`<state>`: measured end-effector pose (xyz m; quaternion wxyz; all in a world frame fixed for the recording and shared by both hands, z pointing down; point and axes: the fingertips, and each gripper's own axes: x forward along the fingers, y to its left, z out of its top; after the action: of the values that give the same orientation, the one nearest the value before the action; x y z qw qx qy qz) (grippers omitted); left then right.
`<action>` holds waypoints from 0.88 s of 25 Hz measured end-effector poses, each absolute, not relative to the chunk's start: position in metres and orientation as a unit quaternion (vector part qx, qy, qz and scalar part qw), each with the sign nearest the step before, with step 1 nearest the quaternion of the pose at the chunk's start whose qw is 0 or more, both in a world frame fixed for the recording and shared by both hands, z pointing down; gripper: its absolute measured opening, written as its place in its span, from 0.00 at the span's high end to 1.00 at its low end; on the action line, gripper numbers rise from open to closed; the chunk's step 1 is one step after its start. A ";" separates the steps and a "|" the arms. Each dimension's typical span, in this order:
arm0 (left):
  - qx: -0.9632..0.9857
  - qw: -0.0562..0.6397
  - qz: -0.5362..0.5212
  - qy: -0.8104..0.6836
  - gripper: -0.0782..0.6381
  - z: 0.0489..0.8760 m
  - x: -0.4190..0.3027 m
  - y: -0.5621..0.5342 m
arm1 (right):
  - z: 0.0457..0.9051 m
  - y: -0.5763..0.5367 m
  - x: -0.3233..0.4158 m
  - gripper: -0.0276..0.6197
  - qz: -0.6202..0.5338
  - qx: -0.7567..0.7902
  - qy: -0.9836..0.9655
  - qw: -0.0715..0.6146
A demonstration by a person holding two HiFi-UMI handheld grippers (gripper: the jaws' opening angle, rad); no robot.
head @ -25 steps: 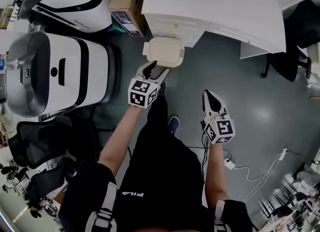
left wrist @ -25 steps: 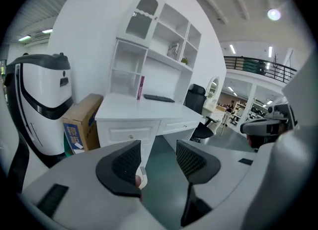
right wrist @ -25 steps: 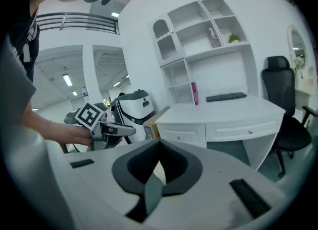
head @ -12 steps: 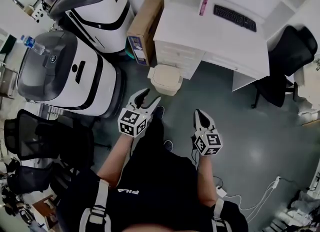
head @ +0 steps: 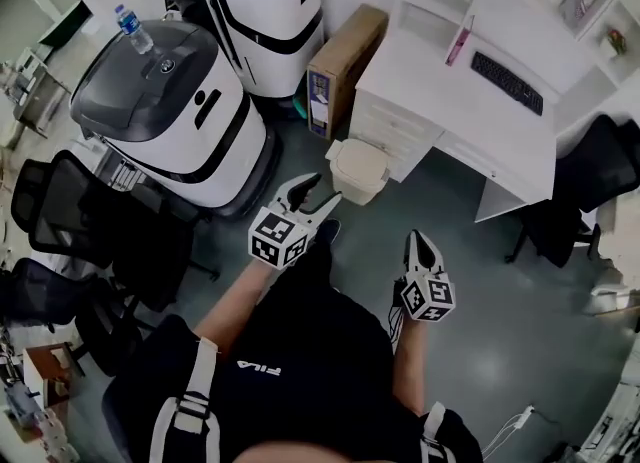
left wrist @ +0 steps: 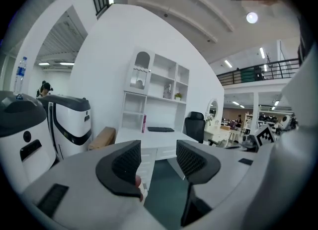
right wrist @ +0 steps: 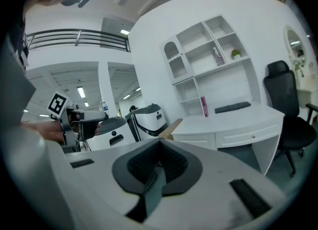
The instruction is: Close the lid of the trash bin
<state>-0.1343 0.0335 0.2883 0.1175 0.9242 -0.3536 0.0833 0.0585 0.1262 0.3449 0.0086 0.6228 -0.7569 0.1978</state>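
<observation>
A big white-and-grey machine (head: 170, 121) is standing well to the left of the trash bin (head: 351, 189) in the head view, and a second machine of the same kind (head: 268, 13) is standing further back and to the bin's left. A white table (head: 440, 91) is standing just behind and to the right of the trash bin, with the bin sitting on the floor (head: 500, 281) right at the table's near corner. Black office chairs are standing far to the left of the bin (head: 62, 221) and far to its right (head: 592, 186). A cardboard box (head: 345, 63) is leaning or standing just behind the bin, between the second machine and the table. The trash bin itself is standing upright, and its cream lid (head: 362, 157) is lying flat down on top of it, already closed. The left hand-held gripper (head: 318, 189) is hovering just in front of the bin and apart from it, with its jaws spread and nothing between them. The right hand-held gripper (head: 418, 242) is hanging further from the bin, in front of it and to its right, with its jaws pressed together on nothing. A black keyboard (head: 506, 82) is lying on the table, well to the right of the bin, and a water bottle (head: 131, 29) is standing on the big machine, far to the bin's left.
</observation>
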 end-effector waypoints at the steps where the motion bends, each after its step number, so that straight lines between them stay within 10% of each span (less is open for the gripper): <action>1: 0.922 0.121 0.076 -0.359 0.57 0.285 -0.139 0.036 | 0.342 0.128 0.057 0.95 0.199 0.620 -0.759 0.003; 22: 0.919 0.092 0.057 -0.380 0.57 0.239 -0.179 0.106 | 0.286 0.178 0.033 0.95 0.157 0.625 -0.765 -0.006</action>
<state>-0.1789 0.1062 0.2388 0.0920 0.9187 -0.3799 0.0566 0.0327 0.1781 0.2858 -0.0059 0.6247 -0.7650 0.1568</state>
